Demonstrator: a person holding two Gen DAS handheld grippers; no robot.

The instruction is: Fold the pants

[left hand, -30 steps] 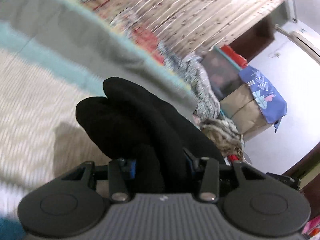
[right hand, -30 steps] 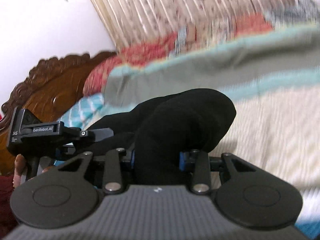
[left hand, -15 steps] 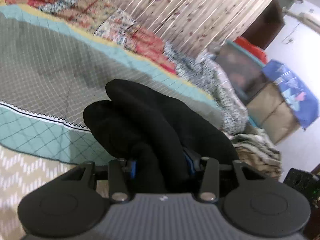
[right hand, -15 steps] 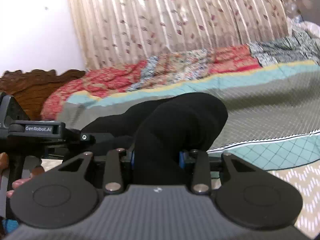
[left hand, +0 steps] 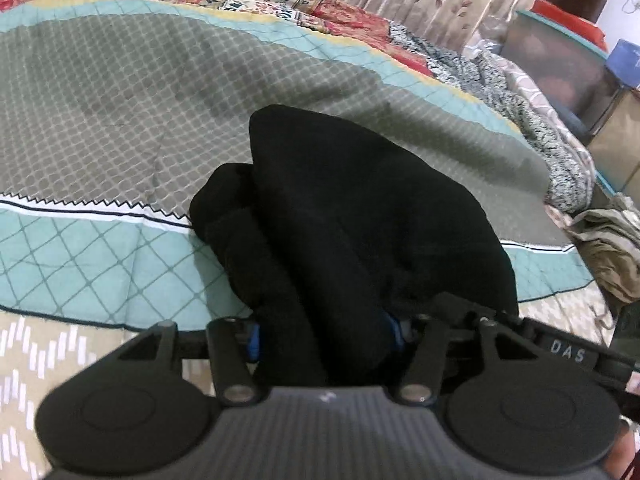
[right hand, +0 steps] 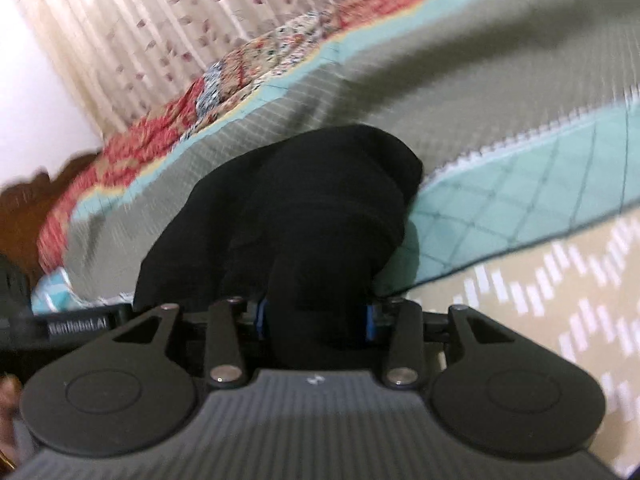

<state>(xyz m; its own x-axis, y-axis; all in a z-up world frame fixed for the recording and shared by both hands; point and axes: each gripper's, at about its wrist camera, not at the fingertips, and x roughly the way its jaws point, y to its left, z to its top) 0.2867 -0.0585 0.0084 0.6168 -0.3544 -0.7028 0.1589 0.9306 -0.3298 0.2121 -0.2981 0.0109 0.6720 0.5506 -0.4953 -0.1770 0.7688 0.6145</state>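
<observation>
The black pants [left hand: 360, 224] are bunched in thick folds between the fingers of my left gripper [left hand: 324, 332], which is shut on them just above the quilt. In the right wrist view the same black pants [right hand: 320, 216] fill the fingers of my right gripper [right hand: 314, 320], also shut on them. The fingertips of both are hidden by the cloth. The right gripper [left hand: 568, 354] shows at the right edge of the left wrist view, and the left gripper [right hand: 76, 326] shows at the left edge of the right wrist view.
The bed is covered by a quilt [left hand: 120, 92] with grey, teal and beige patterned bands. A curtain [right hand: 140, 28] hangs behind it. Crumpled clothes [left hand: 604, 240] and boxes [left hand: 560, 64] lie past the bed's right side. A wooden headboard [right hand: 24, 208] stands at the left.
Both grippers have tilted downward toward the quilt with the pants still held. The views now look down on the bed instead of at the curtain and room.
</observation>
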